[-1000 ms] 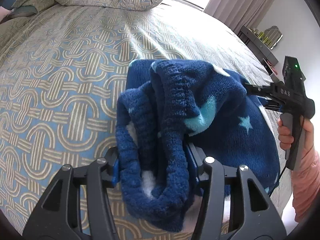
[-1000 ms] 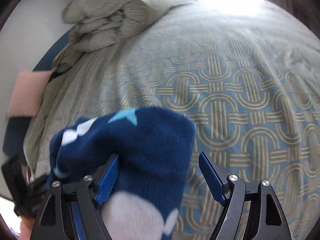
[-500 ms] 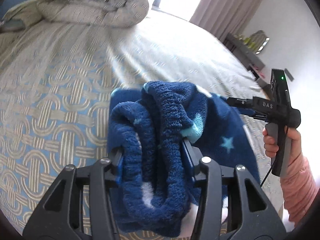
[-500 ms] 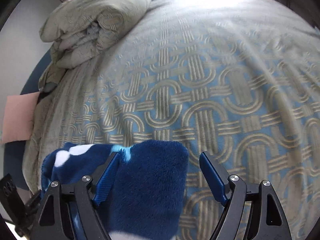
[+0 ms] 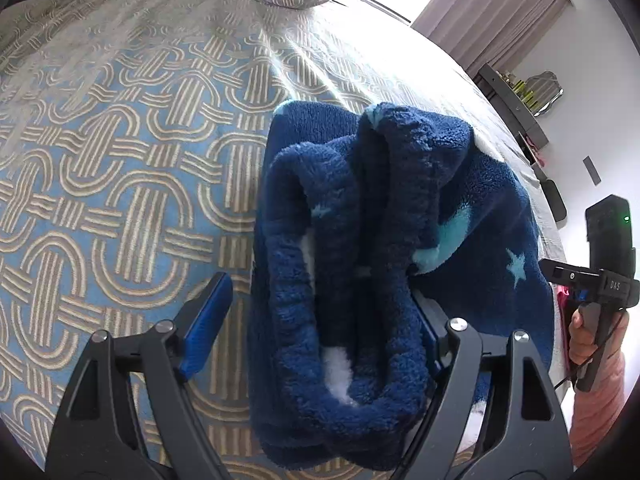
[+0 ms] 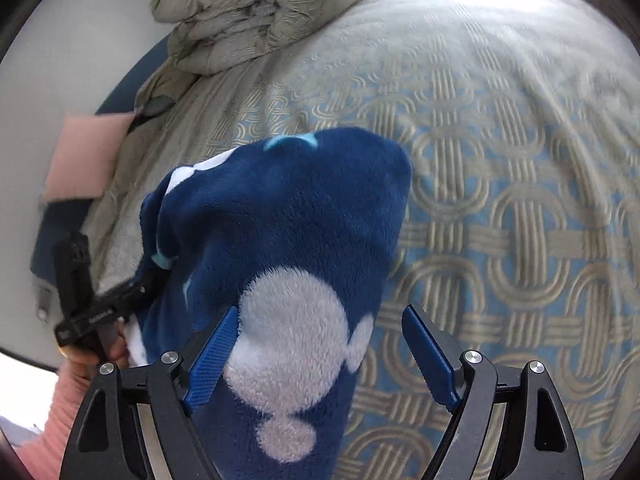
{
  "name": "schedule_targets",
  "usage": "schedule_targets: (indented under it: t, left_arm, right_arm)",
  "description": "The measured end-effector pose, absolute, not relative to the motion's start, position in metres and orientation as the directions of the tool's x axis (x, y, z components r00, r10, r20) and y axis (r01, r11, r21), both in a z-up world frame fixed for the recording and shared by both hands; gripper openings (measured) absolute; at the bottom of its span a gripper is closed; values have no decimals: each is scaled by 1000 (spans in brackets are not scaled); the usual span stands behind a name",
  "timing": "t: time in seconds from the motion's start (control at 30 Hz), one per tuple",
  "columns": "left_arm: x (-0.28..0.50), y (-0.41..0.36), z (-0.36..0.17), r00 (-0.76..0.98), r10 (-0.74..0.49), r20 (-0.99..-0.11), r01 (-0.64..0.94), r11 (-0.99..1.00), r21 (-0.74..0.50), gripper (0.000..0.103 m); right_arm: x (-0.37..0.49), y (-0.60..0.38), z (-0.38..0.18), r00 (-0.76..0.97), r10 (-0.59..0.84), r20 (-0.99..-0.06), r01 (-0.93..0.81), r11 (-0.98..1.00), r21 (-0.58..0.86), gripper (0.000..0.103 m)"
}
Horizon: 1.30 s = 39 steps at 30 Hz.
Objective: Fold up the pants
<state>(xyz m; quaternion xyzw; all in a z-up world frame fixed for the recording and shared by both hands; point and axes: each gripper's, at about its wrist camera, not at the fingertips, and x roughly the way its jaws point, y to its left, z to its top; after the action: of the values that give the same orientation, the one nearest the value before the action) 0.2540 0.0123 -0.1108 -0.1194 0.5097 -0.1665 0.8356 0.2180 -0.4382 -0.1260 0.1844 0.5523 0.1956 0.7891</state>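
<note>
Item: blue fleece pants [image 5: 384,240], star and white-blob print, lying bunched on the bedspread [image 5: 120,168] at the near edge of the bed, the elastic waistband turned up toward the left wrist camera. Change noted: half a second back the left gripper [image 5: 324,316] had both pads pinched on the waistband roll; now its jaws are opening, the left pad standing clear over bare bedspread while the right pad sits against or under the fleece, so the grip reads as let go. The right gripper [image 6: 320,344] was already wide a second ago and its jaws are opening a little further; the pant fabric [image 6: 288,272] lies between them, brushing the left pad and apart from the right one, nothing clamped. Judgement: both ends have been set down, which suggests one fold is finished and the bundle rests on its own; it looks lumpy, so smoothing or a further fold may be wanted. Surface: quilted cover, blue ground with interlocking tan loops. Room: rolled duvet [image 6: 256,12] at the far end, pink cushion [image 6: 84,156] beside it, bright window with curtains [image 5: 492,8], dark shelf [image 5: 516,108] on a white wall
</note>
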Motion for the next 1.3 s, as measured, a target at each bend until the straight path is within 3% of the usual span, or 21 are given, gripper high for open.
schedule_targets:
  t: [0.13, 0.97, 1.3]
  left_arm:
    - [256, 13, -113, 411, -402, -818, 159, 915, -370, 82]
    - [269, 23, -140, 350, -456, -818, 125, 889, -441, 102]
    - [271, 18, -144, 346, -460, -818, 145, 888, -437, 103]
  right_arm:
    - [213, -448, -135, 289, 558, -778, -51, 821, 569, 85]
    - [217, -409, -158, 184, 594, -784, -42, 801, 597, 91]
    - [231, -383, -160, 194, 569, -799, -57, 819, 570, 97]
